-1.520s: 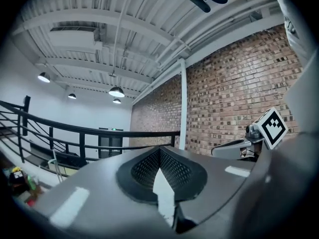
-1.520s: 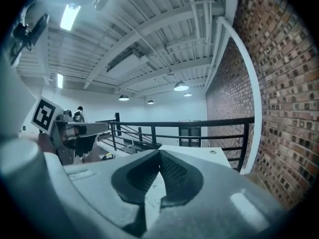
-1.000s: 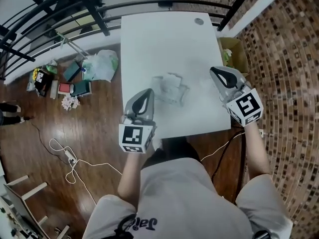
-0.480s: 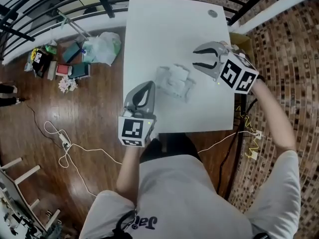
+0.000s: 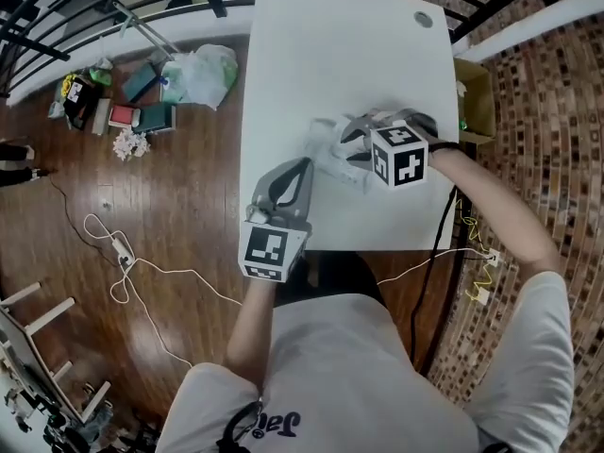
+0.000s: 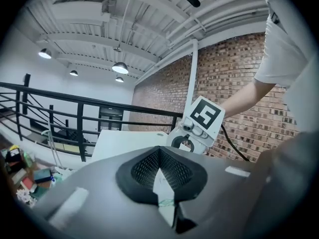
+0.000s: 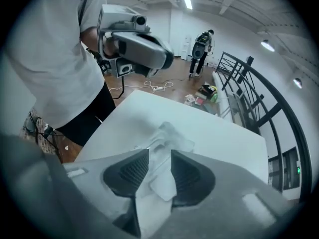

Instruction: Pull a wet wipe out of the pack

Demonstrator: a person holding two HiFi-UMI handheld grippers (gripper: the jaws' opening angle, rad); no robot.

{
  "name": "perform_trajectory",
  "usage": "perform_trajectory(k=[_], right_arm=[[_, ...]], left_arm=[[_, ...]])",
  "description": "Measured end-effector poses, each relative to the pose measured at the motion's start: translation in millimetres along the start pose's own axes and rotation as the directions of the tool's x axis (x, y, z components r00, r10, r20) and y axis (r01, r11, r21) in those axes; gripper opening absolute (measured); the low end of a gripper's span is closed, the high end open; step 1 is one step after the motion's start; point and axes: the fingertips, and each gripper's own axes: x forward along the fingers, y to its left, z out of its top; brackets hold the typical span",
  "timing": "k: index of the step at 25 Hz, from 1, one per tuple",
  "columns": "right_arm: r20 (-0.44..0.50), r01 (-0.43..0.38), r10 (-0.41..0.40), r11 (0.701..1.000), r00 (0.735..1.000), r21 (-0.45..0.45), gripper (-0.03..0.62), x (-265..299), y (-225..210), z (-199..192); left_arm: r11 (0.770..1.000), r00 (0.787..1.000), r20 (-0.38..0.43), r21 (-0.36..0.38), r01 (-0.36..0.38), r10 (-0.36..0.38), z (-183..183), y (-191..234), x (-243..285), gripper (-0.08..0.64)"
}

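A white table stands by a black railing and a brick wall; a plastic bag, books and a white cable litter the wood floor off its left edge, and a cardboard box sits at its right edge; the right gripper and its marker cube cover the right part of the wet wipe pack, which lies near the table's middle, toward the near edge; the pack is soft, crumpled and whitish-translucent, its long axis apparently slanting from far left to near right; the right gripper's jaws, just opened wide, straddle it without pressing; the left gripper, jaws together, hangs by the near left corner.
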Motion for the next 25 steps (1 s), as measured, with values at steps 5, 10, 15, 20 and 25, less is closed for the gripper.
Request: perform_trajectory(k=[5, 10, 15, 20, 25], right_arm=[[-0.029, -0.015, 0.013, 0.999, 0.999, -0.039, 0.115, 26, 2, -7], [-0.092, -0.047, 0.033, 0.987, 0.995, -0.155, 0.112, 39, 6, -11], [-0.162, -0.092, 0.057, 0.973, 0.985, -0.214, 0.098, 52, 9, -12], [-0.208, -0.097, 0.051, 0.971, 0.977, -0.217, 0.084, 60, 5, -15], [-0.191, -0.031, -0.011, 0.976, 0.982, -0.214, 0.060, 62, 3, -15]], left_arm=[[1.000, 1.000, -0.014, -0.009, -0.015, 0.014, -11, 3, -2, 0.015], [0.999, 0.999, -0.031, -0.018, -0.027, 0.027, -20, 5, -9, 0.015], [0.999, 0.999, -0.037, -0.030, -0.030, 0.029, -26, 4, -11, 0.015], [0.999, 0.999, -0.040, -0.041, -0.033, 0.031, -28, 4, -11, 0.015], [0.998, 0.998, -0.047, -0.053, -0.043, 0.040, -34, 5, -16, 0.015]])
